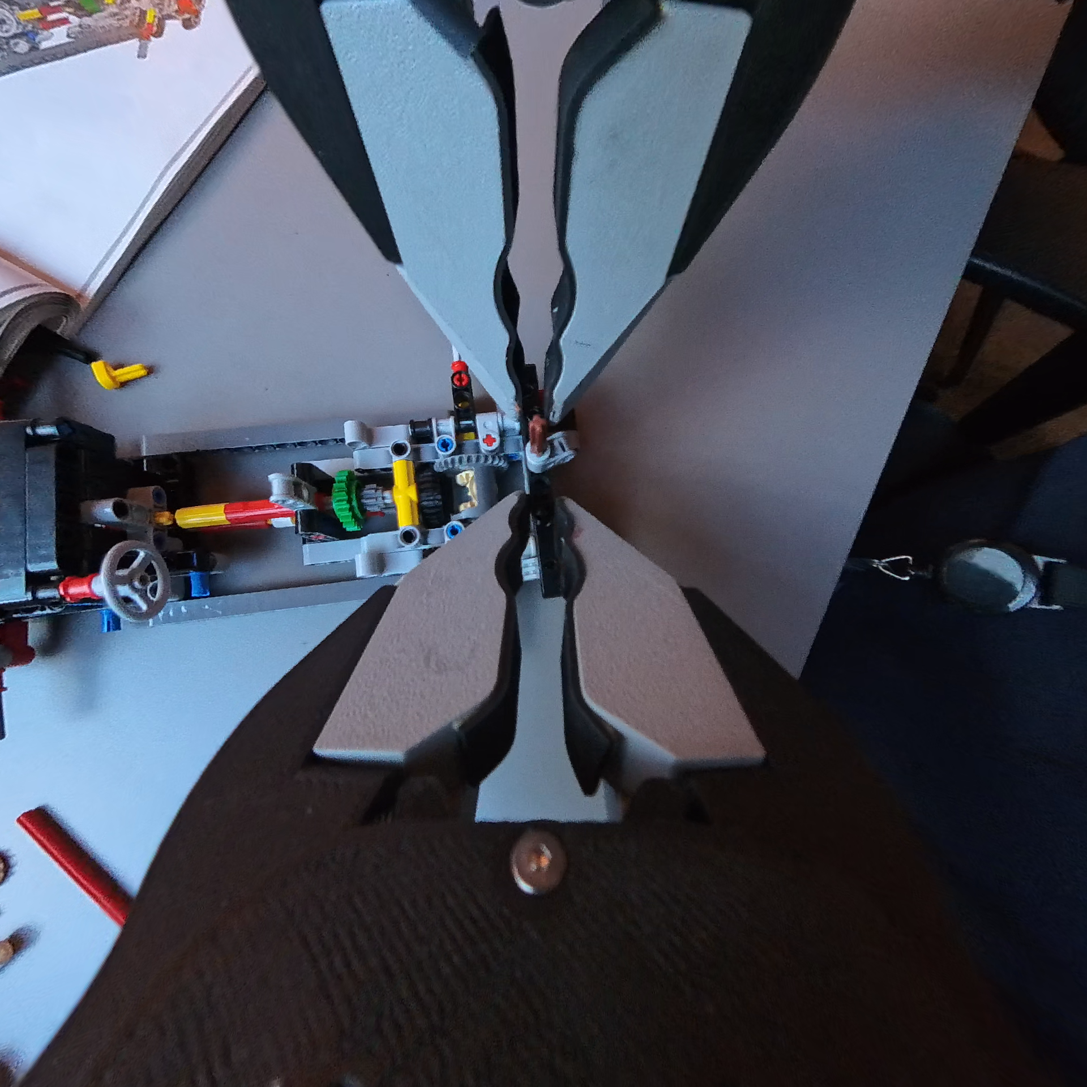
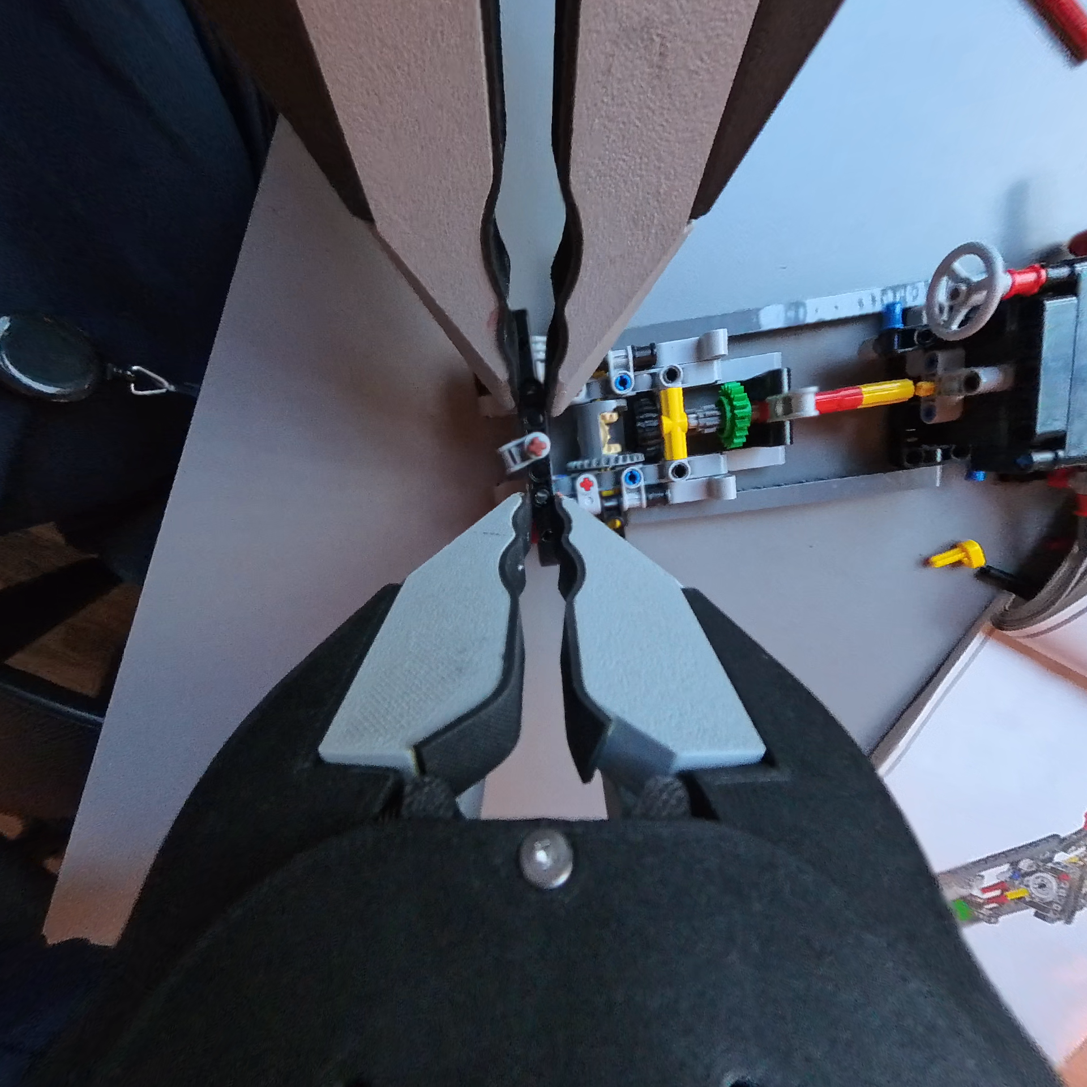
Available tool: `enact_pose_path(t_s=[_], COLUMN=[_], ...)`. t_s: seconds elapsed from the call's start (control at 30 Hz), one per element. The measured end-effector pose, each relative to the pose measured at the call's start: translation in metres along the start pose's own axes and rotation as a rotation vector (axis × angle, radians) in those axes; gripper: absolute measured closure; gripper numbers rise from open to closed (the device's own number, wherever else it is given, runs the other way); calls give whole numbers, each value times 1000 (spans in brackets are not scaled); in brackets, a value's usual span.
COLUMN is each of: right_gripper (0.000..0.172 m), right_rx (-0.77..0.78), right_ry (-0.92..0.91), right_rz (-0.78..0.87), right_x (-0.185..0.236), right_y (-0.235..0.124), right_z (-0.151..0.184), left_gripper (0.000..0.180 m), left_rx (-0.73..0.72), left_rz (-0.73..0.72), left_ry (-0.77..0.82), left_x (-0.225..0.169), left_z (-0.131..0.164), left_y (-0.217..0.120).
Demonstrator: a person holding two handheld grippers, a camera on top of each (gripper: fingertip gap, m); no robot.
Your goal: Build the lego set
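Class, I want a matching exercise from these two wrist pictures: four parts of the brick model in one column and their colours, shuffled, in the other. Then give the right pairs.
Things
1. gear
2. steering wheel
3. beam that both grippers pinch
4. cross connector beside the gear

Colours
A. black
B. yellow
C. green
D. grey

Pairs: 1-C, 2-D, 3-A, 4-B

The left gripper and right gripper clamp the beam from opposite ends.

Glossy plastic brick model (image 1: 406,494), matt grainy fingers (image 1: 447,641), smooth matt table (image 1: 735,412)
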State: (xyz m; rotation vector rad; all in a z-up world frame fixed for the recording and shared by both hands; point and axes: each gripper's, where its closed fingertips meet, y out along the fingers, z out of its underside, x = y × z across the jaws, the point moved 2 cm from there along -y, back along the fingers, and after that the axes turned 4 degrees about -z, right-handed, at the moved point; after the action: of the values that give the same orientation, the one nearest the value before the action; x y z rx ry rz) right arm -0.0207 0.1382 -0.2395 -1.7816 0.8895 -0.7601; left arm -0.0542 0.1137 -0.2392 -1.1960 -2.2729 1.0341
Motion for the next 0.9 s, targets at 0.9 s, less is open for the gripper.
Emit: enact_pose_path(t_s=[0.9], right_gripper=[172], right_rx=[-323], right_ry=[13], right_rz=[-75], right_x=[1], right_y=[-9], right_z=[1], left_gripper=[175], left_rx=[-39], left_rz=[-20], left_ry=[-44], left_x=[-1], left_z=[2], left_y=[0])
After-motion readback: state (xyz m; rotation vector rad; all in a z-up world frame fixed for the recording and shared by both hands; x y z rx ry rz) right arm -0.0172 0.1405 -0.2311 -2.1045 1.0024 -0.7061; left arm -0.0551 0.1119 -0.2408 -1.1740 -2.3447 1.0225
